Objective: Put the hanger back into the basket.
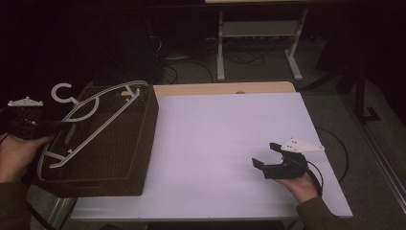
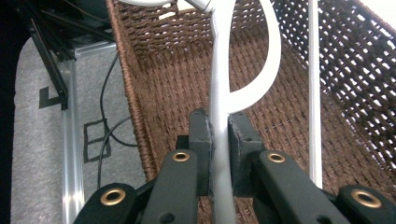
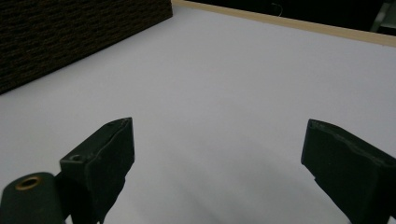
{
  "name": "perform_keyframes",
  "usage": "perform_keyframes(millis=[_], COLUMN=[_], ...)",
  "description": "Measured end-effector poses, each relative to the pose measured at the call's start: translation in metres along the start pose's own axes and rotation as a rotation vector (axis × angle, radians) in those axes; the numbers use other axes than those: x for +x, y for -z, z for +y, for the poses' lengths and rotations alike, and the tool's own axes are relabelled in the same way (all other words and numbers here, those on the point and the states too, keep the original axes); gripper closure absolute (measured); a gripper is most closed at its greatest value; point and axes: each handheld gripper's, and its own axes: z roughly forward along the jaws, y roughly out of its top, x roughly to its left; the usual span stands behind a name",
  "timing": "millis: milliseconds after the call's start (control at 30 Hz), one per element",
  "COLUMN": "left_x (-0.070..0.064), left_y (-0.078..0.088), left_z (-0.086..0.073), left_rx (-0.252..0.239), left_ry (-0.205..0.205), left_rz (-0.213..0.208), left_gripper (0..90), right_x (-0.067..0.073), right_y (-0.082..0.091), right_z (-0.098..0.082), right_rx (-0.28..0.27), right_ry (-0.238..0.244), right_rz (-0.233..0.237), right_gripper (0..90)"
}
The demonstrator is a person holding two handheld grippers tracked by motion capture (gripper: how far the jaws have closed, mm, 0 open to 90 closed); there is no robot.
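Note:
A white plastic clothes hanger point(image 1: 91, 112) lies across the top of a dark brown wicker basket point(image 1: 122, 153) at the table's left end, its hook sticking out past the far left corner. My left gripper point(image 1: 57, 127) is shut on the hanger's arm; in the left gripper view the two black pads pinch the white hanger point(image 2: 219, 93) over the basket's woven inside point(image 2: 177, 84). My right gripper point(image 1: 267, 154) rests low over the white table point(image 1: 220, 134) at the right, jaws wide apart with nothing between them point(image 3: 215, 163).
The table's wooden far edge point(image 1: 225, 88) runs behind the white top. Beyond it a white metal stand point(image 1: 258, 38) and loose cables point(image 1: 191, 67) sit on the grey floor. The basket's side point(image 3: 70, 32) is far left of my right gripper.

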Motion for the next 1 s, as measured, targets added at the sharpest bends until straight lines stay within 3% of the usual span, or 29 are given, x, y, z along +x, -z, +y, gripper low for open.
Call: perform_keyframes(millis=[1000], left_x=[0.000], left_y=[-0.023], left_z=[0.000], left_rx=[0.098], left_ry=[-0.046], left_rz=[0.009], left_gripper=[81.6], right_x=[0.000], right_y=[0.001], right_z=[-0.001], right_rx=[0.007], right_ry=[-0.006], right_rz=[-0.005], right_gripper=[9.0])
